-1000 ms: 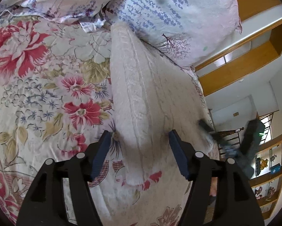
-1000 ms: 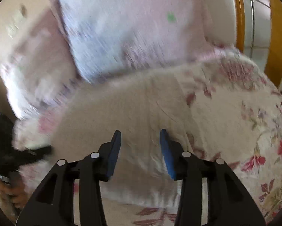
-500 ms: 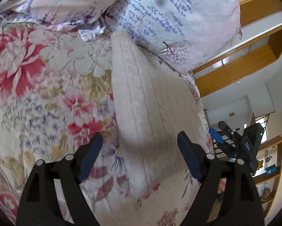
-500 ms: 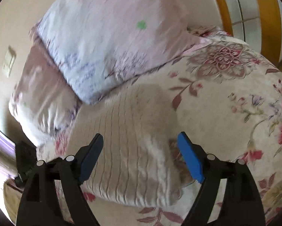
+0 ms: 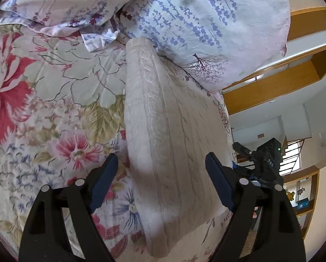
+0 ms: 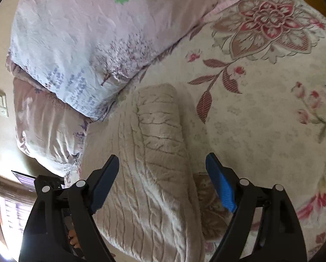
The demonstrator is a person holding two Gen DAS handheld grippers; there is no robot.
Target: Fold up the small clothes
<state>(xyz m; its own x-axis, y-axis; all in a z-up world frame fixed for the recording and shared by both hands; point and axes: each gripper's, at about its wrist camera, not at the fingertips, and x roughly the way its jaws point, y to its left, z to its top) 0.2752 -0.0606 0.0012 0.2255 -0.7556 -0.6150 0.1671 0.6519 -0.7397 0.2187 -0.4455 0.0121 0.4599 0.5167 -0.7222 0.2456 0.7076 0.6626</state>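
Step in hand: release after a fold, as judged; the cream knitted garment (image 5: 163,135) lies doubled over in a long band on the floral bedspread (image 5: 53,100).
Left gripper (image 5: 161,182): released, jaws just opened wide, pads clear of the knit beneath.
Right gripper (image 6: 163,182): released likewise, jaws just opened, garment (image 6: 154,152) below, untouched.
Next move: likely 1 further fold, end to end; calls for gripping the near end's layers together.
Obstruction: 2 pillows, the nearer (image 5: 206,28) touching the garment's far end, crowding that side.
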